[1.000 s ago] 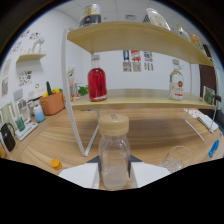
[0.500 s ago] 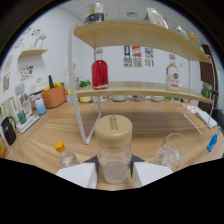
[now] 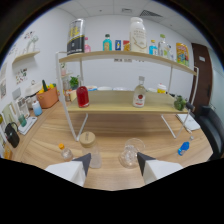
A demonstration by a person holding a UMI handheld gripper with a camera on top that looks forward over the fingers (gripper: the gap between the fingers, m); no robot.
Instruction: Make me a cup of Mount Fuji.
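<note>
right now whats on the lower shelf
On the lower shelf stand a red bottle, a clear bottle and small plants at its ends. Items behind the clear bottle are too small to tell.

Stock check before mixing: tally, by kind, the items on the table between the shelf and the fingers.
Cork-lidded jar: 1
Clear glass: 1
Small orange-capped item: 1
Blue item: 1
Total: 4
Gripper open, jar and glass just ahead.
</note>
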